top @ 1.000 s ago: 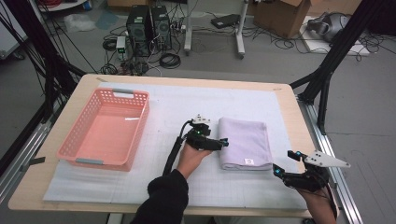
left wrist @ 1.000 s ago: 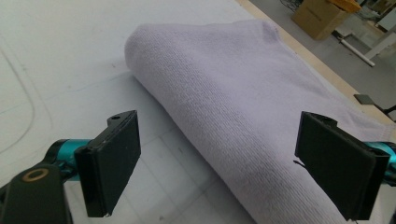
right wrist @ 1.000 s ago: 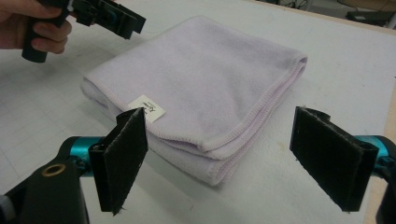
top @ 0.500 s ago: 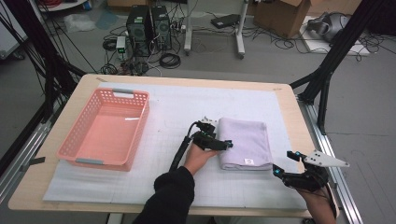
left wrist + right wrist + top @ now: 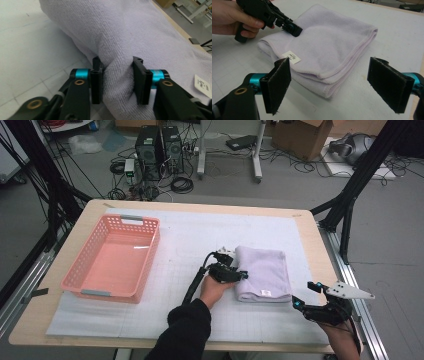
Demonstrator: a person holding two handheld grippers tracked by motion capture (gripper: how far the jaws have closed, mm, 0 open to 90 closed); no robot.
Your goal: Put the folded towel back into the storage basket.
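Two tools are at work on the desk (image 5: 190, 227). A person holds the left tool (image 5: 117, 80) at the near left edge of a folded purple towel (image 5: 262, 272). Its black jaws have just been closing, and now they pinch a thick fold of the towel between them. The soft cloth bulges up past the jaws and spreads away in front of the tool. A small white tag (image 5: 203, 85) on the towel lies off to that tool's right.

The right tool (image 5: 337, 86) sits low by the desk's near right corner, its jaws wide apart with nothing in them. The towel lies just ahead of it, flat on the white mat (image 5: 200, 230), apart from its jaws. A pink basket (image 5: 85, 285) sits far off beyond the left tool, well apart from the towel.
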